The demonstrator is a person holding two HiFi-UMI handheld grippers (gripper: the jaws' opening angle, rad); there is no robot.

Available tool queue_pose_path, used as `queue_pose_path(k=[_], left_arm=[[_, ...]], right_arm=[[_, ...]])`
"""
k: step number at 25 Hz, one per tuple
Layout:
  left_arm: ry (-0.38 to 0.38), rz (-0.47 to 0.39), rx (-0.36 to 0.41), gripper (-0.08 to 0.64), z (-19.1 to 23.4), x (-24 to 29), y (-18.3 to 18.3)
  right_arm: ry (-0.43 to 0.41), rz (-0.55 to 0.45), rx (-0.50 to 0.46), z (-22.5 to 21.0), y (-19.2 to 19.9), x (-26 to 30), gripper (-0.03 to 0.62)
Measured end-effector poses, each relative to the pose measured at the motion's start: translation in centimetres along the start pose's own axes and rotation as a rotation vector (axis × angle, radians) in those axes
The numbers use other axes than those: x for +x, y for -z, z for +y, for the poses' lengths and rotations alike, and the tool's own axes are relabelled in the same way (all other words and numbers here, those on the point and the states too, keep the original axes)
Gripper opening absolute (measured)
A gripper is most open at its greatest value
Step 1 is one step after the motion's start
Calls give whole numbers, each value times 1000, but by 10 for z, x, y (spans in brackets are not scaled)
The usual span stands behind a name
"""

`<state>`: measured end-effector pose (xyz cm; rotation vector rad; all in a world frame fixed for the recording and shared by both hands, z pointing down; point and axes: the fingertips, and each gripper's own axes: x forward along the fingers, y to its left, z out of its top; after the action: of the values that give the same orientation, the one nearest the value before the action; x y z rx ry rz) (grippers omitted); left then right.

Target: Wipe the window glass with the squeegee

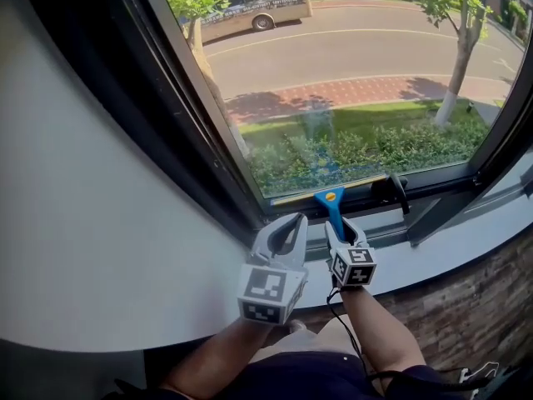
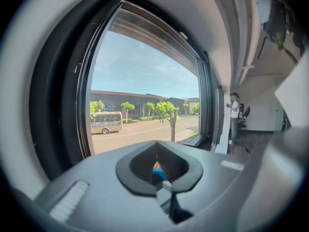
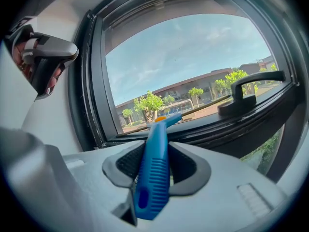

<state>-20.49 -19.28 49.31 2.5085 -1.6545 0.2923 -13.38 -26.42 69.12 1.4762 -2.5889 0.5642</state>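
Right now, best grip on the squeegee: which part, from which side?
Grip the squeegee by its ribbed blue handle, coming from the room side, in line with it. The handle juts back from the blade at the bottom edge of the window glass; its ribs should resist slipping. The right hand-held gripper holds it so.

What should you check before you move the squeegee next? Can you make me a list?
1. Right tool shut on the squeegee handle: ok.
2. Left tool shut, empty, apart from the squeegee: ok.
3. Blade flat against the window glass: cannot tell.
4. Room to wipe lower: not ok, the blade is at the bottom frame.
5. Black window handle away from the blade's right end: not ok, it is close beside it.
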Motion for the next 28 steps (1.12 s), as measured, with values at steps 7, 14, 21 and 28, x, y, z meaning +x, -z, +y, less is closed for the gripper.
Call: queue_pose_path(k=[7, 14, 21, 28], left_arm=[[-37, 14, -97, 3, 14, 0, 25], [-8, -17, -148, 3, -1, -13, 11], [-52, -58, -82, 3, -5, -11, 25], [-44, 2, -98, 3, -29, 23, 63]], right_arm=[[-44, -43, -71, 7, -29, -41, 147], [-143, -130, -102, 4, -91, -103, 147], [-61, -167, -231, -89, -134, -171, 147], [103, -213, -196, -180, -137, -212, 147]])
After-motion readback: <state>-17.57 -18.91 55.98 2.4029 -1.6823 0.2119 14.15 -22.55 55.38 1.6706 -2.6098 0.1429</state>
